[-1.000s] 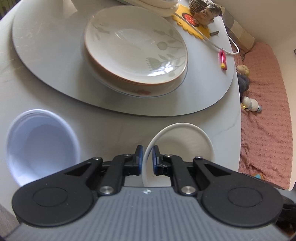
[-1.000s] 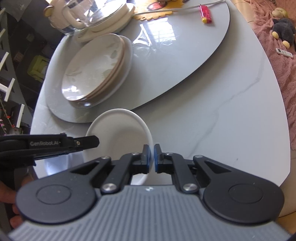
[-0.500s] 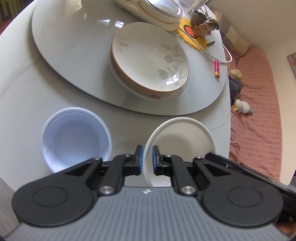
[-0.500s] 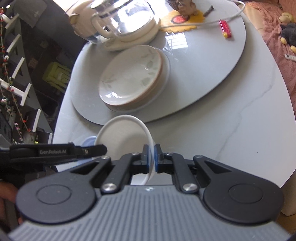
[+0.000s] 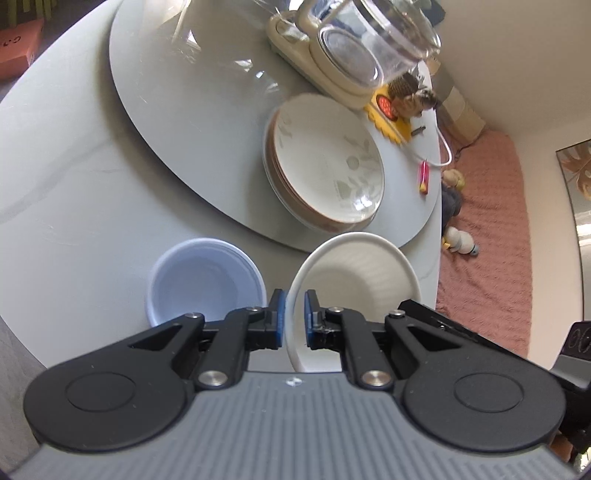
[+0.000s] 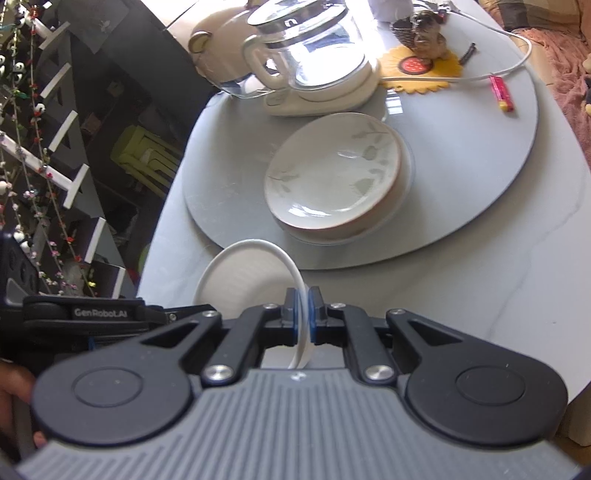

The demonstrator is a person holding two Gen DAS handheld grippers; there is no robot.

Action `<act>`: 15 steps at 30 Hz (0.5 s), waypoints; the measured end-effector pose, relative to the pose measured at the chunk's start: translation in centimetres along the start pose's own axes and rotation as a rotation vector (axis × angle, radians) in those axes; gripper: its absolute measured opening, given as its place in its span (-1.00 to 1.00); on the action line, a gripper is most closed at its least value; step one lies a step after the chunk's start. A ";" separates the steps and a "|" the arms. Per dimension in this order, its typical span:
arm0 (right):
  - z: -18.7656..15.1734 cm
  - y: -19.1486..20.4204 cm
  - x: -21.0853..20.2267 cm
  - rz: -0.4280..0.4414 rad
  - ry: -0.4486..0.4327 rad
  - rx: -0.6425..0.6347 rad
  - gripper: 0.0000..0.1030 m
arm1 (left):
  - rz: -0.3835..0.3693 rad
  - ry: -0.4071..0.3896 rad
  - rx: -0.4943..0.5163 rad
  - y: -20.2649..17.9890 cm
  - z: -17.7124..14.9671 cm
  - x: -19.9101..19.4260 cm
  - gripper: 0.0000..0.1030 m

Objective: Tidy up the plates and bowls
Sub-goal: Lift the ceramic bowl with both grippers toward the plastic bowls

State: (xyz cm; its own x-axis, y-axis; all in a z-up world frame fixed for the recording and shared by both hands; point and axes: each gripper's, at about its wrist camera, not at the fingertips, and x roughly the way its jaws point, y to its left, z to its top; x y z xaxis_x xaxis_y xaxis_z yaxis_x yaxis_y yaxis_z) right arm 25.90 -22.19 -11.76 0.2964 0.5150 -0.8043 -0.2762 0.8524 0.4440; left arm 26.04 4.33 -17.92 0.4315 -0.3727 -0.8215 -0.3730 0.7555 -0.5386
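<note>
Quick count of what's on the table (image 5: pixel 74 206): two bowls total, one white bowl (image 5: pixel 362 273) up near the cameras and one pale blue bowl (image 5: pixel 201 280) sitting just left of it. One stack of floral plates (image 5: pixel 325 177) on the grey turntable (image 5: pixel 192 122); edges look like three or so, can't say for sure. One glass kettle (image 6: pixel 314 59) on its base at the far side. One yellow mat (image 6: pixel 417 74) with one little figurine (image 6: pixel 424 33) on it, one white cable (image 6: pixel 491 74), one red-and-yellow lighter-looking thing (image 6: pixel 501 93). Two grippers in play, left gripper (image 5: pixel 293 317) and right gripper (image 6: pixel 303 310). On the pink blanket (image 5: pixel 491 236) to the right, at least two plush toys (image 5: pixel 458 242).
</note>
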 end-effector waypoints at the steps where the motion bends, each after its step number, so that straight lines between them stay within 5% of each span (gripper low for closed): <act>1: 0.1 0.3 0.2 0.003 0.002 0.000 -0.84 | 0.000 -0.004 0.007 0.3 0.1 -0.4 -0.76; 15: -1.8 3.0 6.2 -0.032 0.103 0.093 -0.83 | -0.005 0.050 -0.102 7.7 1.4 1.1 -0.76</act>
State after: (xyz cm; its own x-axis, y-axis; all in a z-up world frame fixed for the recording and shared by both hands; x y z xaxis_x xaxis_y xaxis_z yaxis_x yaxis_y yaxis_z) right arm 25.23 -16.63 -16.10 0.2070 0.4790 -0.8531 -0.1810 0.8756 0.4478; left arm 24.81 10.45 -22.72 0.3928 -0.4049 -0.8257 -0.4537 0.6957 -0.5569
